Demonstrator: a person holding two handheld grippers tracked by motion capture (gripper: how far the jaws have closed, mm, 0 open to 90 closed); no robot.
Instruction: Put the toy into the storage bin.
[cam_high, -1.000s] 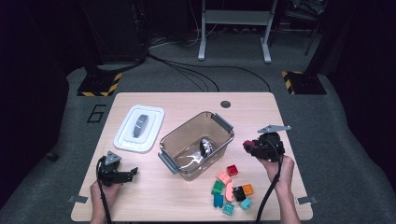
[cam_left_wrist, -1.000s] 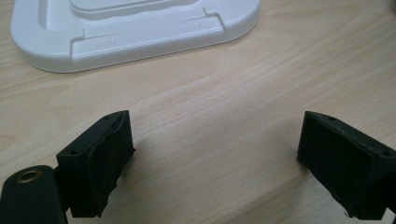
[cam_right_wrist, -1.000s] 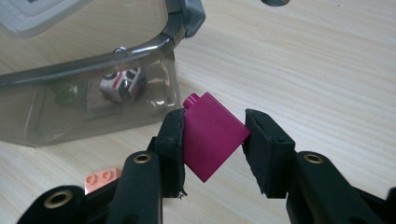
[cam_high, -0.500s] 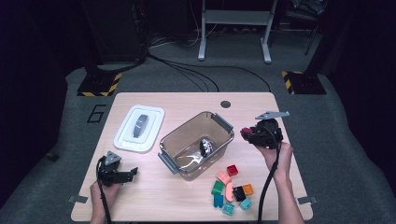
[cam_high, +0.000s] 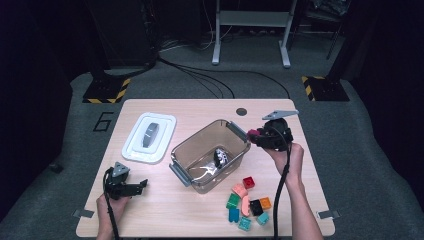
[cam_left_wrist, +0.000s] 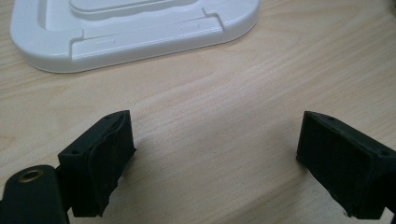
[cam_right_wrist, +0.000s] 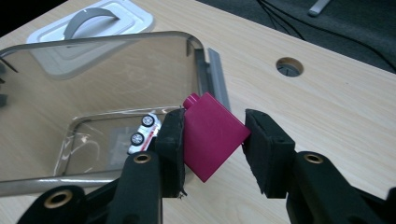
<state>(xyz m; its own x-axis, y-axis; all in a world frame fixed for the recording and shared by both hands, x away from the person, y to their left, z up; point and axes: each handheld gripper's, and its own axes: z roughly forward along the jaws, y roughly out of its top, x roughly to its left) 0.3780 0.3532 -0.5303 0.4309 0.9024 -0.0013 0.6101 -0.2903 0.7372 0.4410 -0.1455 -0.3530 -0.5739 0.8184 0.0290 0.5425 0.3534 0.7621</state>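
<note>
Left gripper rests low over the near-left part of the table, held by the person's left hand. Jaws spread wide, nothing between them; in the left gripper view bare wood lies between the two black pads. Ahead of this gripper, toward the far edge, lies the white lid with its grey handle up, apart from the jaws; its near rim shows above them in the left gripper view.

To the right of the left gripper stands the clear plastic bin, lid off. Inside it lies a small white toy car beside a crumpled clear wrapper.

Right gripper is lifted at the bin's right end, held by the person's right hand. Jaws pinch a magenta block: left pad flat against one face, right pad meeting the opposite corner, block tilted with one stud up. In the right gripper view, the bin's rim and the car sit just beyond and left of the block.

Near side of the right gripper, toward the person, loose blocks cluster on the table: red, pink, green, black, orange, teal.
</note>
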